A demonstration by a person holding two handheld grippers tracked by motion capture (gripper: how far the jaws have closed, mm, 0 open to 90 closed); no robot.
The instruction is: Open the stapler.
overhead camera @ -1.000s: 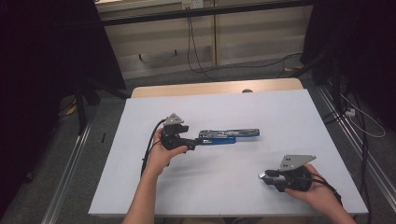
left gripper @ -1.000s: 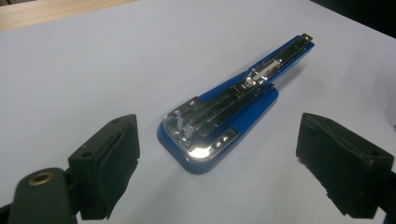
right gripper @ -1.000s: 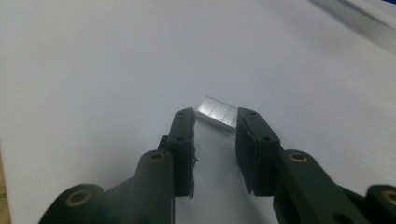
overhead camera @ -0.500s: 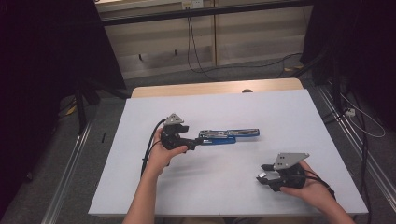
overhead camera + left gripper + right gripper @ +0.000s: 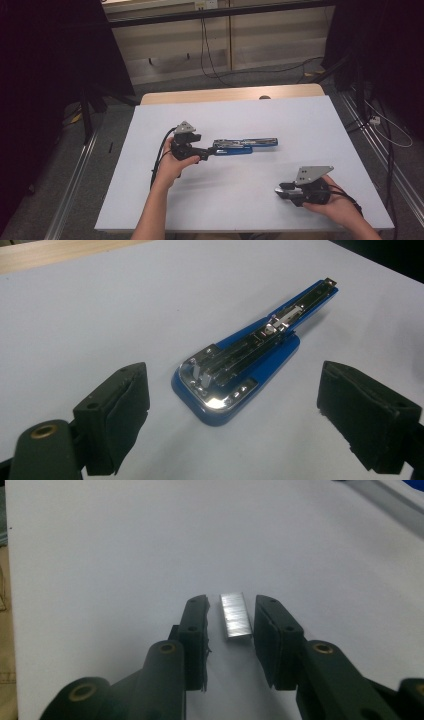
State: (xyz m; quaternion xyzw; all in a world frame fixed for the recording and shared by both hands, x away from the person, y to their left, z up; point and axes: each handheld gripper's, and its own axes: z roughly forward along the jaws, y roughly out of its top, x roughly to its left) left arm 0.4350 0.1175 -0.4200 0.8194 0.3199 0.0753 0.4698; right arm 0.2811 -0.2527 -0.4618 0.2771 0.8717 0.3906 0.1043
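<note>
Right gripper view: we have the staple strip (image 5: 235, 616) on the worktop (image 5: 100, 555) between our right gripper (image 5: 231, 630)'s narrowly parted, just-closing jaws. Next, pinch it squarely. Our left gripper (image 5: 235, 415), jaws wide, waits before the opened stapler (image 5: 250, 357).

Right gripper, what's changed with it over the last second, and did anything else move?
The right gripper has tilted slightly and its jaws have just been closing around the strip of staples, a gap still showing on the left side. The left gripper, wide open, and the opened blue stapler stayed put.
</note>
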